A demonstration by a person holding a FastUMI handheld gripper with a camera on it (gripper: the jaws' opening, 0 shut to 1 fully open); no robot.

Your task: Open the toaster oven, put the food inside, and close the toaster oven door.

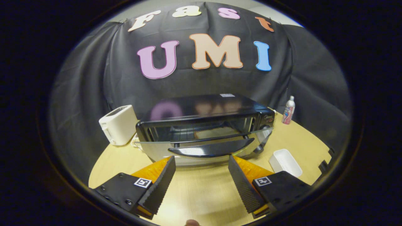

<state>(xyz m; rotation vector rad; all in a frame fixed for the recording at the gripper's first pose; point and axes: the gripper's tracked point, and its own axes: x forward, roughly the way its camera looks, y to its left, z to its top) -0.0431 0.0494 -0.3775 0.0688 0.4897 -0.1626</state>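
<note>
Door (pixel 204 145) hangs wide open on the toaster oven (pixel 205 125) at twelve o'clock, something pale already on its rack, while the gripper (pixel 201 168) sits spread and empty, so closing looks like what's left.

- The gripper (pixel 201 161) is standing spread wide, with a broad gap lying between its two fingers.
- Nothing is sitting between the fingers; neither one is pressing on anything.
- The left finger (pixel 160 185) is slanting inward toward its tip, its ribbed inner face turned toward the gap.
- The right finger (pixel 243 185) is mirroring that slant, its textured inner face likewise turned inward.
- Both fingertips are reaching forward at about the same level, neither one leading.
- Each finger mount is carrying a small square marker on its upper face.
- A sliver of a fingertip (pixel 191 223), belonging to the person, is showing below the gripper; the hand's grip cannot be judged.
</note>
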